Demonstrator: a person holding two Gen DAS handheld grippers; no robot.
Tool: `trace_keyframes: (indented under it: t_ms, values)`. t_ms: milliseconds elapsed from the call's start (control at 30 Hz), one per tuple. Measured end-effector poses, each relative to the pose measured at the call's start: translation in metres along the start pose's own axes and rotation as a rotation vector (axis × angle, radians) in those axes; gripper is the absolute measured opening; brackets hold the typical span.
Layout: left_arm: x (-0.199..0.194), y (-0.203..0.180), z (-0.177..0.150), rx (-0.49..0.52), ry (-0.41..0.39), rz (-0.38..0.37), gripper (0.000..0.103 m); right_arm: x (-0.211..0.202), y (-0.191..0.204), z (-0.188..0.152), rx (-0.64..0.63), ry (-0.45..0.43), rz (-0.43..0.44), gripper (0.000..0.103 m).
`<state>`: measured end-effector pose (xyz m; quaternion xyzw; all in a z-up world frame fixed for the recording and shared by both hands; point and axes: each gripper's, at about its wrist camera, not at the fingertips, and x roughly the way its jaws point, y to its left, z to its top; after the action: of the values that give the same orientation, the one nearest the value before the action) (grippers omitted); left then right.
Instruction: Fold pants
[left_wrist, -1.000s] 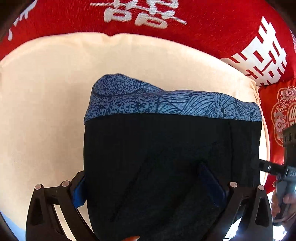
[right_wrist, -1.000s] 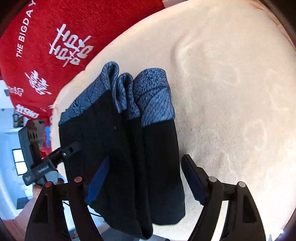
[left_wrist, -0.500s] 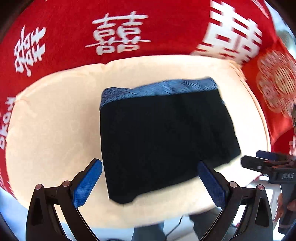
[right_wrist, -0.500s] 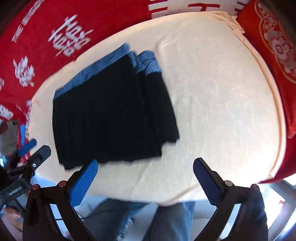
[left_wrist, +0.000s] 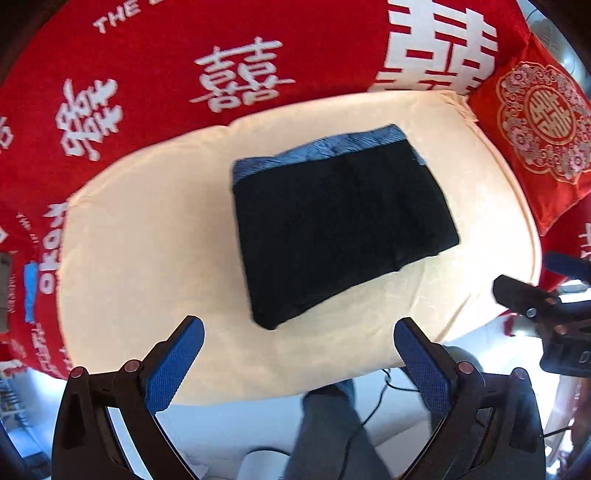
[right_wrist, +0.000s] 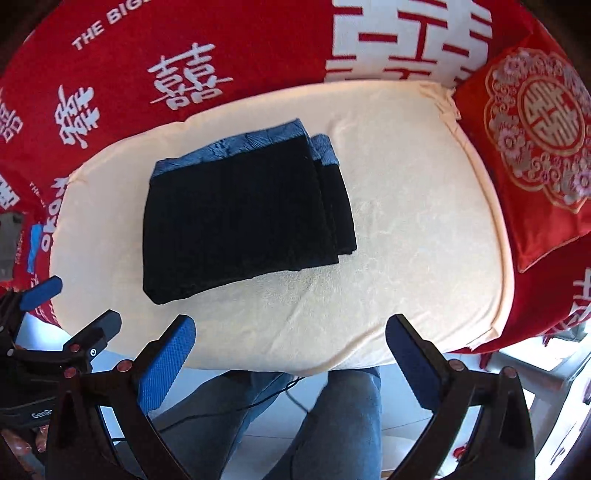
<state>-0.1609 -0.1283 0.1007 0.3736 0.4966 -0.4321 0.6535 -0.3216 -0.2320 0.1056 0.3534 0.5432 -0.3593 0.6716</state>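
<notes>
Black folded pants with blue patterned waistband (right_wrist: 243, 218) lying stacked on cream cushion (right_wrist: 406, 240); folding apparently finished. Left gripper (left_wrist: 298, 343) and right gripper (right_wrist: 291, 338) spread wide, holding nothing, well clear. Next: likely nothing beyond checking edges.

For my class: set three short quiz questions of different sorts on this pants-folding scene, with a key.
1. True or false: the left tongs grip the pants.
2. The pants lie on: A) the cream cushion B) the red embroidered pillow C) the floor.
3. Fill in: the band along the pants' far edge is ____ patterned.

Key: 1 false, both the left and right tongs stand open and apart from the pants; 2 A; 3 blue.
</notes>
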Motion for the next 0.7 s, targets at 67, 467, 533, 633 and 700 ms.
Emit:
trace_keyframes:
  t_ms: [67,467,533,633,700]
  values:
    - [-0.006,0.003,-0.002,-0.024,-0.001,0.017,0.103,-0.009,0.004,0.002,-0.016,-0.012,-0.005,0.103]
    - [-0.019,-0.004,0.001,-0.171,0.014,0.074,0.103,-0.032,0.003,0.018,-0.148,-0.028,-0.033,0.103]
    - [-0.020,-0.008,0.002,-0.176,0.017,0.090,0.103,-0.030,0.002,0.019,-0.161,-0.016,-0.032,0.103]
    - [-0.021,-0.012,0.005,-0.174,0.022,0.104,0.103,-0.028,0.001,0.019,-0.176,-0.007,-0.028,0.103]
    - [-0.021,-0.016,0.007,-0.167,0.024,0.110,0.103,-0.027,-0.001,0.019,-0.179,-0.006,-0.028,0.103]
